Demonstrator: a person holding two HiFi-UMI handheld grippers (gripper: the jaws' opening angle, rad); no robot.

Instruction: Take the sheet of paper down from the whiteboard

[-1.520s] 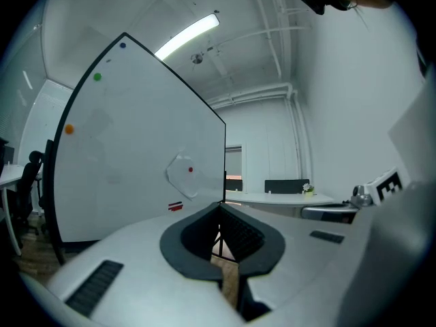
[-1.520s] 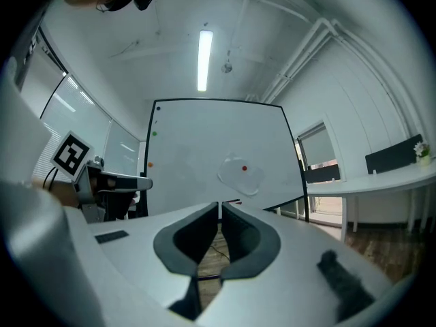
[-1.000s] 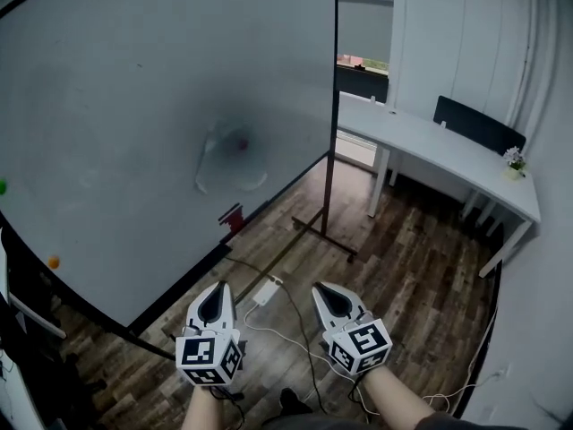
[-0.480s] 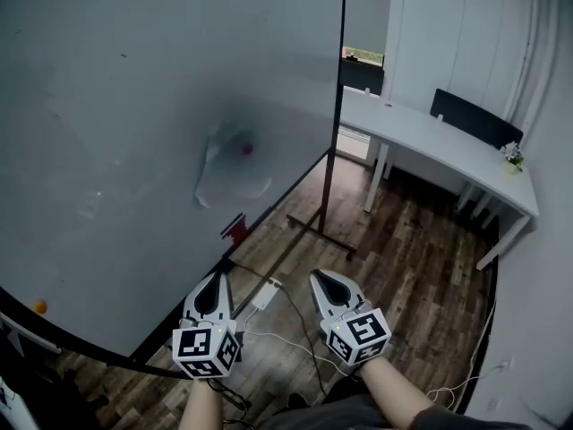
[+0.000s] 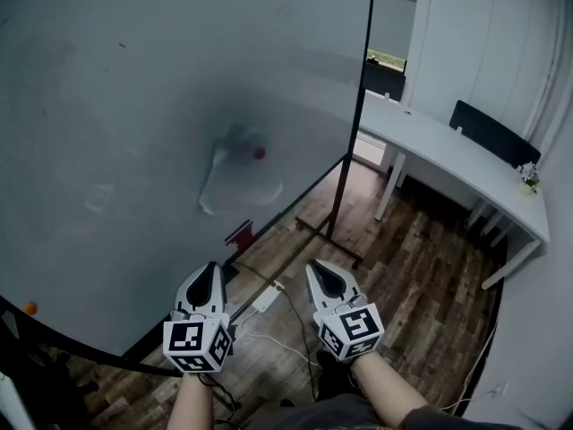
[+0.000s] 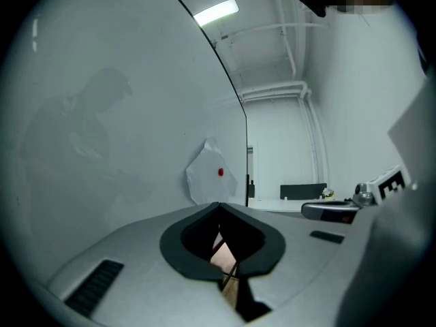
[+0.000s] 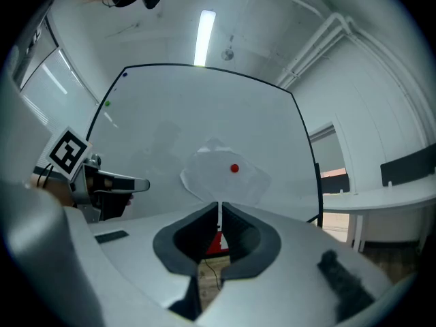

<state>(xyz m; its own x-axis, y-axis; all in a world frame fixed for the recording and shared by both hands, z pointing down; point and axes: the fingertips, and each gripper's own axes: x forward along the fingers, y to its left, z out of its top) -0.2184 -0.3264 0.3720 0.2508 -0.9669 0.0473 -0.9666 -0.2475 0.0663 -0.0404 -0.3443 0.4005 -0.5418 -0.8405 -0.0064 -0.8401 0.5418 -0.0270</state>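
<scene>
Whiteboard (image 5: 134, 106) smooth, with a soft sheen that carries a dim reflection in the left gripper view; its frame (image 5: 355, 124) thin and black, metal by the look; paper (image 5: 242, 179) thin, matt white, creased and puckered; floor (image 5: 421, 267) brown wood planks with plain grain and low sheen; desk (image 5: 448, 146) smooth matt white; left gripper (image 5: 211, 269) and right gripper (image 5: 315, 268) smooth matt grey plastic, with matt black lining round the jaws.

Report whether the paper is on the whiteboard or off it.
On. The sheet of paper hangs flat against the whiteboard, with a red magnet on its upper part.
</scene>
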